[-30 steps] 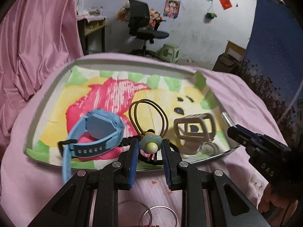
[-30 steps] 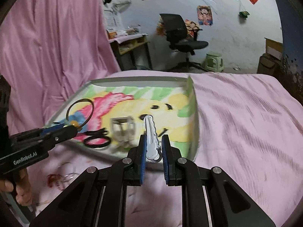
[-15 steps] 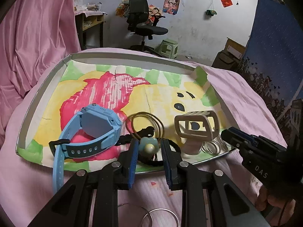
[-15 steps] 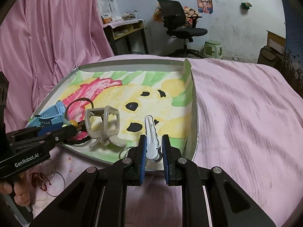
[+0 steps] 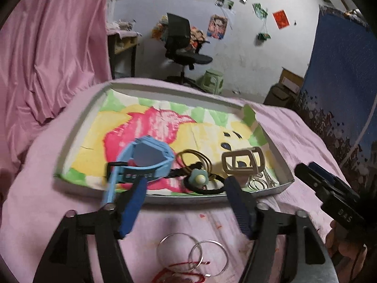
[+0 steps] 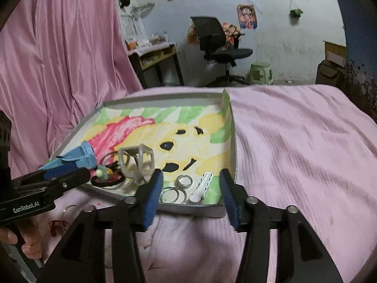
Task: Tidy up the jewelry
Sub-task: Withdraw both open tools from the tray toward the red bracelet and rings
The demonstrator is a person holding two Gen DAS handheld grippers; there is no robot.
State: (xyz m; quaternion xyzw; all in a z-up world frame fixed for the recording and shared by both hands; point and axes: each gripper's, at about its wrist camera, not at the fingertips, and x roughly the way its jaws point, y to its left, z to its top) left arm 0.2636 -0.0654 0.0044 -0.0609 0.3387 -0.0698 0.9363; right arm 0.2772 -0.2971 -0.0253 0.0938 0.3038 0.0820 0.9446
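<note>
A shallow tray (image 5: pixel 77 127) with a colourful drawing lies on the pink cloth. In it lie a blue watch (image 5: pixel 143 162), a flower hair tie (image 5: pixel 199 179) with black and brown bands, and a beige hair claw (image 5: pixel 242 162). My left gripper (image 5: pixel 186 186) is open and empty at the tray's near edge. My right gripper (image 6: pixel 190 184) is open and empty above the tray's near right corner (image 6: pixel 219 210). A white hair clip (image 6: pixel 202 186) and silver rings (image 6: pixel 174 193) lie in the tray between its fingers.
Two silver hoops (image 5: pixel 193 254) and a red string (image 5: pixel 179 276) lie on the cloth in front of the tray. A pink curtain (image 6: pixel 59 59) hangs on the left. A desk (image 6: pixel 155 56), office chair (image 6: pixel 219 47) and green stool (image 6: pixel 260 70) stand behind.
My left gripper opened and let go of the flower hair tie, which now lies in the tray. My right gripper opened and let go of the white hair clip, now in the tray.
</note>
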